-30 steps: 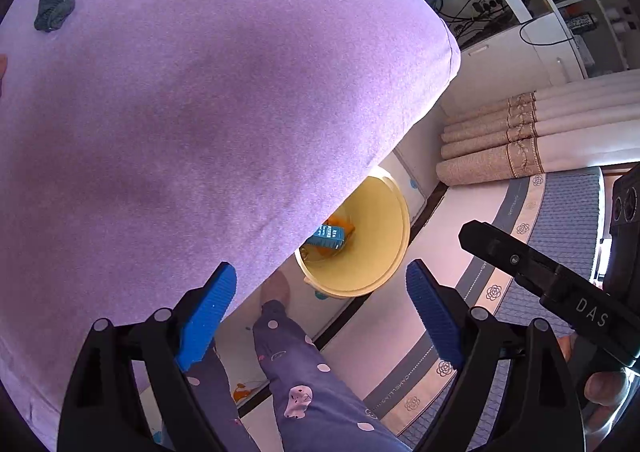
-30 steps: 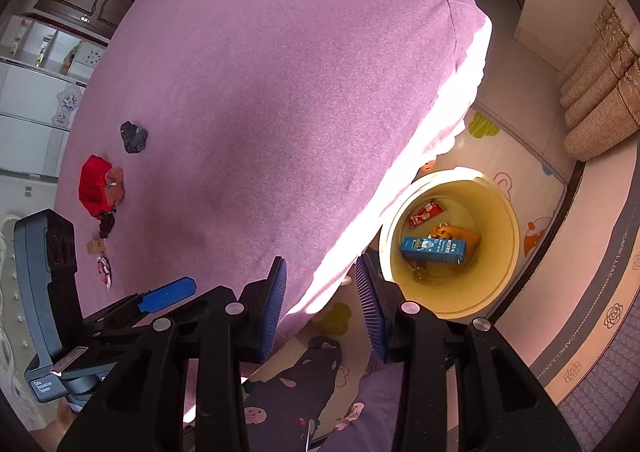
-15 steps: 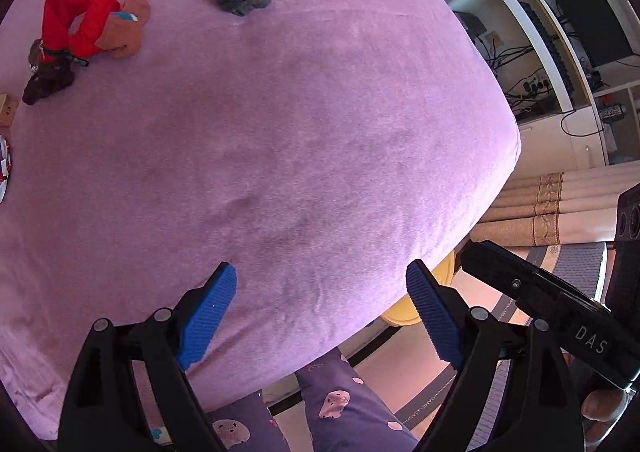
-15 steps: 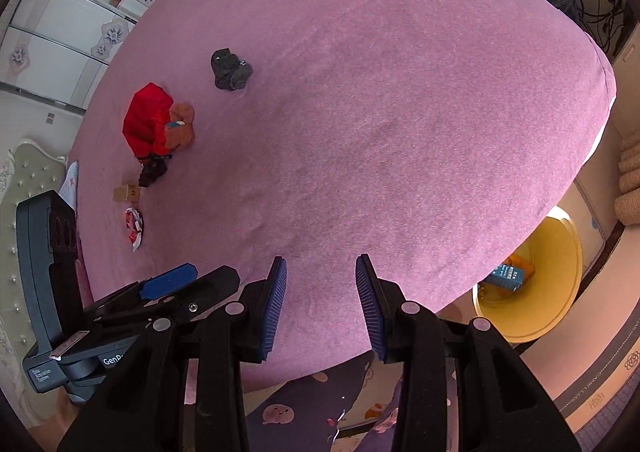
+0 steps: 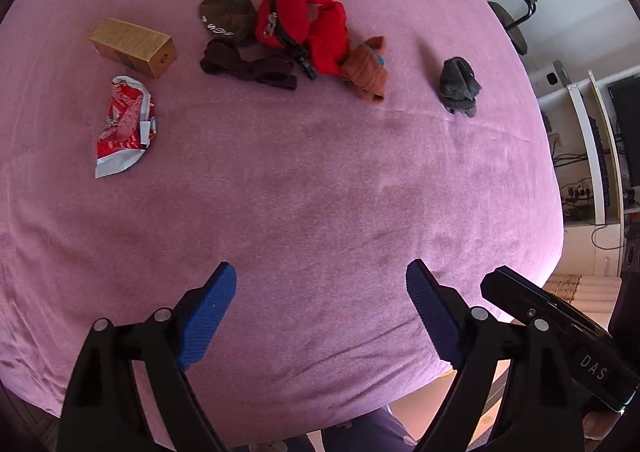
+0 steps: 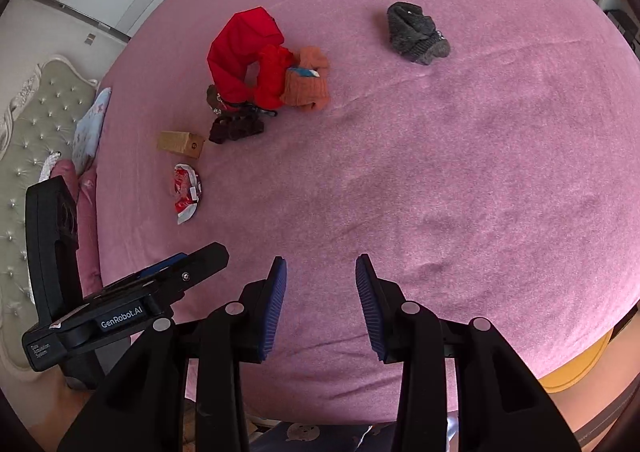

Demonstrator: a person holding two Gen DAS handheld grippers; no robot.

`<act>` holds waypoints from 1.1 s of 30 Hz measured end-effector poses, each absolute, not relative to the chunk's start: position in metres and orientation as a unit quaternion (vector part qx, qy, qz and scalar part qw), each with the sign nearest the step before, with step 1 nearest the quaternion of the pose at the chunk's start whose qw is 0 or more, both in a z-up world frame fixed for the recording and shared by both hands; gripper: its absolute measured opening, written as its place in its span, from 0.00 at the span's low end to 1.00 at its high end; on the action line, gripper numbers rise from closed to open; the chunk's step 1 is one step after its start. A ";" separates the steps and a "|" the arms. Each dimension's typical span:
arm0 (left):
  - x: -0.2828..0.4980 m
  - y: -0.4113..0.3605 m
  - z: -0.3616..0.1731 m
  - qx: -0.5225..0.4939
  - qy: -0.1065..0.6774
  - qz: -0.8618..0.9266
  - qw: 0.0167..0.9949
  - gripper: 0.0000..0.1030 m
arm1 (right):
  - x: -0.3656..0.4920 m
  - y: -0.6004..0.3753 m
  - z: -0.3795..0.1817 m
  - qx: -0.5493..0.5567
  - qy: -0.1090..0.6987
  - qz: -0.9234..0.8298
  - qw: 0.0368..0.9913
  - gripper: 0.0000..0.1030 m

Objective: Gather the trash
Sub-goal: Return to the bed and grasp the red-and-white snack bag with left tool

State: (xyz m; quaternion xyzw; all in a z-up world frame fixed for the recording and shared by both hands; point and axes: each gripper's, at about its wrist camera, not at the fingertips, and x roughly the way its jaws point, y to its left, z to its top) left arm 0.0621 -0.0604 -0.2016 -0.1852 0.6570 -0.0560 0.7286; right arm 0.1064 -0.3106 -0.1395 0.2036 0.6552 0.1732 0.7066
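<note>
Left gripper (image 5: pixel 320 316): jaws spread wide, blue ribbed pads facing each other, nothing between them; bare pink bedcover shows through the gap.

Right gripper (image 6: pixel 321 304): jaws partly open, a narrower gap than the left, holding nothing; also above bare cover.

Bed (image 5: pixel 320 192): pink-purple fleece cover, lightly creased, carrying every item listed below. Both grippers hang over its near part, well apart from the items.

Crumpled wrapper (image 5: pixel 124 124): red and white, silver inside, lying flat on the far left of the bed; the nearest piece of trash to the left gripper.

Cardboard box (image 5: pixel 134 48): small, tan, lying on its side just beyond the wrapper, not touching it.

Dark brown socks (image 5: pixel 248 66): bunched, to the right of the box, touching the red garment.

Olive-brown cloth (image 5: pixel 228 18): wadded, just behind the dark socks, against the red garment.

Red garment (image 5: pixel 308 8): zipped, heaped at the far middle of the bed.

Orange knitted item (image 5: pixel 366 70): lying against the red garment's right side.

Grey sock (image 5: pixel 458 86): balled, alone, off to the right of the heap.

Yellow bin (image 6: pixel 576 368): only a slice of rim shows beyond the bed's near right edge in the right wrist view.

Upholstered headboard (image 6: pixel 28 140): pale green, tufted, at the left.
</note>
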 end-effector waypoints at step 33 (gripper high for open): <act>0.157 0.097 -0.316 -0.244 0.664 0.139 0.693 0.57 | 0.247 -0.138 -0.201 0.097 0.682 0.313 0.654 0.36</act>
